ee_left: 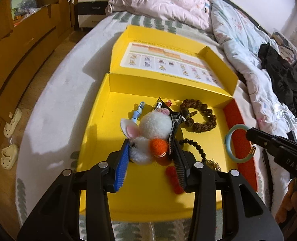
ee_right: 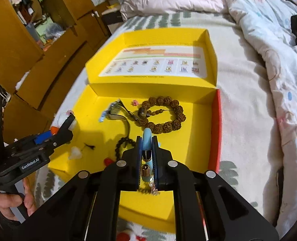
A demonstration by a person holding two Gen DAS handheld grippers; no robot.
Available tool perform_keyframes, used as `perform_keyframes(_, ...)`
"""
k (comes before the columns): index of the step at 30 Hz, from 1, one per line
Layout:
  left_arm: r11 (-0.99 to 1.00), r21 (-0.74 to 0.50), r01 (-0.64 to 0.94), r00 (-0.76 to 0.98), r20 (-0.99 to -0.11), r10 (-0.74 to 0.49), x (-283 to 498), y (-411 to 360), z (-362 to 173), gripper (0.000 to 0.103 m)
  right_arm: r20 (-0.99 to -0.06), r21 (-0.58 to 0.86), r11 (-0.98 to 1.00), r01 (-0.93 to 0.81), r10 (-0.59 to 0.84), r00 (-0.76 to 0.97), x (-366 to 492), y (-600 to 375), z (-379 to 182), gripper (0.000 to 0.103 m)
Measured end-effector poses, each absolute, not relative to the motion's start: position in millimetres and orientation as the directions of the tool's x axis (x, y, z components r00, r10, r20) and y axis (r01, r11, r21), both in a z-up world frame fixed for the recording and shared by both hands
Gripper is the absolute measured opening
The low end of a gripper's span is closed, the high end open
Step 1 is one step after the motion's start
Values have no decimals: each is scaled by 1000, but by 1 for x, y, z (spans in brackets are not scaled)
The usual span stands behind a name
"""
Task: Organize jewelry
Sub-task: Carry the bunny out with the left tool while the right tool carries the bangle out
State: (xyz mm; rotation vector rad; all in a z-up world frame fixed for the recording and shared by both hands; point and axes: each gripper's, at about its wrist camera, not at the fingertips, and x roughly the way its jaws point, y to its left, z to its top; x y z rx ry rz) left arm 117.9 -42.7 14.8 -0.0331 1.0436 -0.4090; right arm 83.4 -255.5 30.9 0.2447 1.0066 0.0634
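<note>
Far to your left, two pale slippers (ee_left: 9, 138) lie on the wooden floor beside the bed (ee_left: 53, 108). On the bed sits the open yellow box (ee_left: 100, 120), its lid (ee_left: 168, 60) folded back flat with a printed chart on the inside.

Your left tool (ee_left: 150, 146) is partly open and clamped on a fluffy white rabbit hair clip (ee_left: 154, 126) with pink ears and an orange pompom; you hold it above the box floor. The clip's black metal prongs (ee_left: 173, 128) stick out past the right pad. In the right wrist view your left hand (ee_right: 9, 198) grips that tool's handle at the left edge.

On the box floor lie a small blue clip (ee_left: 137, 112) near the back wall, a brown seed bracelet (ee_right: 164, 114) to its right, a string of dark beads (ee_right: 121, 146) nearer you, and a red piece (ee_left: 173, 178).

Your right tool (ee_right: 147, 140) is nearly closed, pinching a pale blue-green bangle (ee_left: 238, 142) with gold end caps. In the left wrist view the bangle hangs from that tool over the box's red right wall (ee_left: 234, 112).

Rumpled quilts (ee_left: 249, 50) and a black garment (ee_left: 285, 82) lie at the far right.
</note>
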Motion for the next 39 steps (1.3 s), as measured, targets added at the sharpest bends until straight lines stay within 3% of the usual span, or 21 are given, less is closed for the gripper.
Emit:
perform_keyframes(12,936,-230,265,433,-839,-329,49,-4,31,42,-793,267,963,43,195,577,-24,-257,72,10)
perform_keyframes(23,966,-185,183,377,-894,-243,2,21,-20,42,-853,269,962,47,215,476,-92,-240,12,10)
perform_keyframes(39,979,-137,150,339,-923,-181,5,27,-63,42,-895,296,950,103,238,376,-76,-257,-44,10)
